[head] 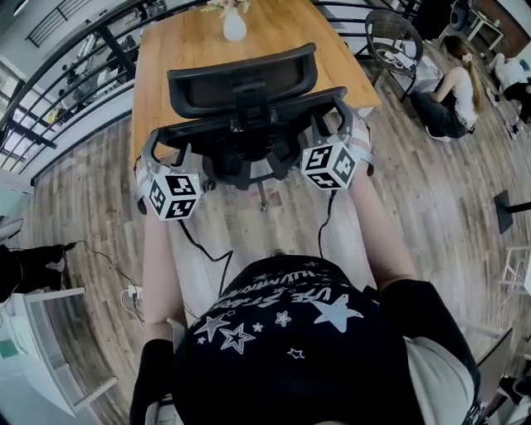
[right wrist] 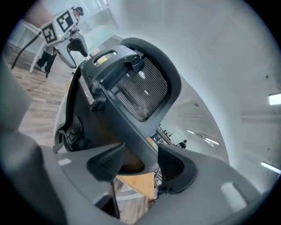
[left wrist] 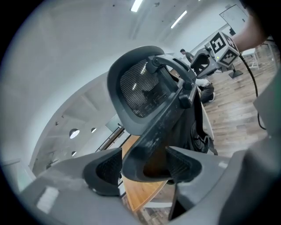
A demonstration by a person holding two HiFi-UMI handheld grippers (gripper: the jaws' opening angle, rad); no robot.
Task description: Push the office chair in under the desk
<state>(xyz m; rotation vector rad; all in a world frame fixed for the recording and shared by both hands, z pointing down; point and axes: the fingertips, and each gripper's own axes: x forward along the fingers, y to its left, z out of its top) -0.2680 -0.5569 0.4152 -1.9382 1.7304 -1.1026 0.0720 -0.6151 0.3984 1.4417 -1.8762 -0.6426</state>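
Note:
A black office chair (head: pixel 241 108) with a mesh headrest stands against the near edge of the wooden desk (head: pixel 178 50), its back toward me. My left gripper (head: pixel 162 153) straddles the left end of the chair's back frame. In the left gripper view the frame's curved edge (left wrist: pixel 158 132) fills the gap of the left gripper (left wrist: pixel 142 165), whose jaws stand wide and open. My right gripper (head: pixel 342 116) is at the right end of the back frame. The right gripper view shows the right gripper (right wrist: pixel 140 162) with its pads against the frame bar (right wrist: pixel 127 127).
A white vase (head: pixel 235 25) stands on the desk's far part. A person (head: pixel 452 91) sits on the floor at the right, near a wire chair (head: pixel 394 41). A railing (head: pixel 75 66) runs along the left. Cables (head: pixel 133 290) lie on the wooden floor beside me.

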